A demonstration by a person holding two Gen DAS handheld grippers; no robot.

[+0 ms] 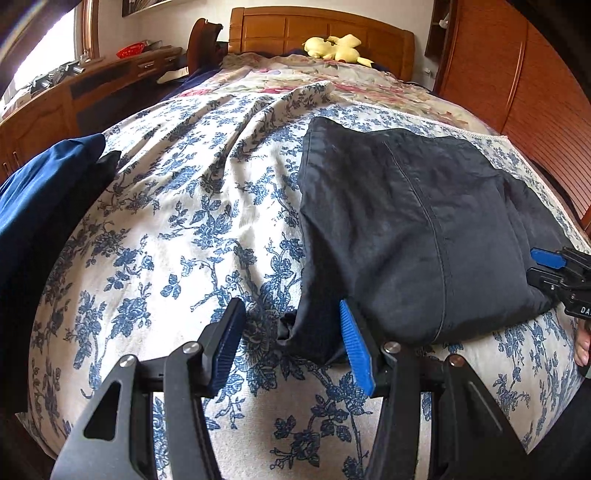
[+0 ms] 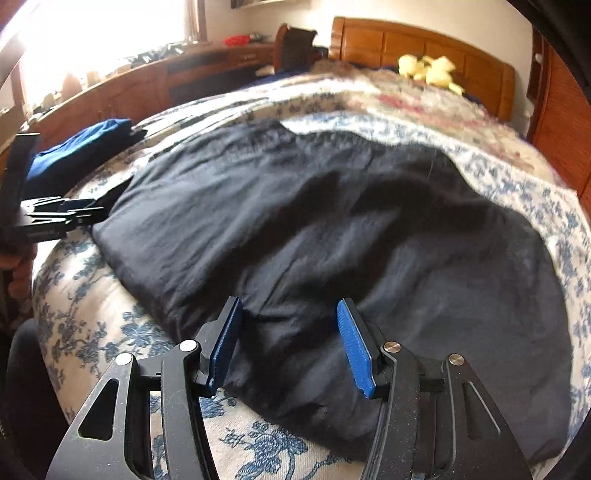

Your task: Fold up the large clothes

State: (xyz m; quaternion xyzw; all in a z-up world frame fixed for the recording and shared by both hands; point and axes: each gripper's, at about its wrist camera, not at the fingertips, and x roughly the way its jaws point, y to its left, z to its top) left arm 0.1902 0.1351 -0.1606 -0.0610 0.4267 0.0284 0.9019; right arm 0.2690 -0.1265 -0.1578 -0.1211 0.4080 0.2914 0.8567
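Observation:
A black garment (image 1: 406,229) lies folded on the bed's blue-flowered cover (image 1: 177,221). My left gripper (image 1: 291,332) is open at the garment's near left corner, a loose black flap between its blue pads (image 1: 356,347). My right gripper (image 2: 290,336) is open over the near edge of the same garment (image 2: 332,229), which fills the right wrist view. The right gripper also shows at the far right edge in the left wrist view (image 1: 554,269); the left gripper shows at the left edge in the right wrist view (image 2: 62,214).
A folded blue garment (image 1: 44,192) lies at the left bed edge, also in the right wrist view (image 2: 85,144). A yellow plush toy (image 1: 336,48) sits by the wooden headboard (image 1: 317,26). A wooden desk (image 1: 74,99) stands left, a wardrobe (image 1: 517,74) right.

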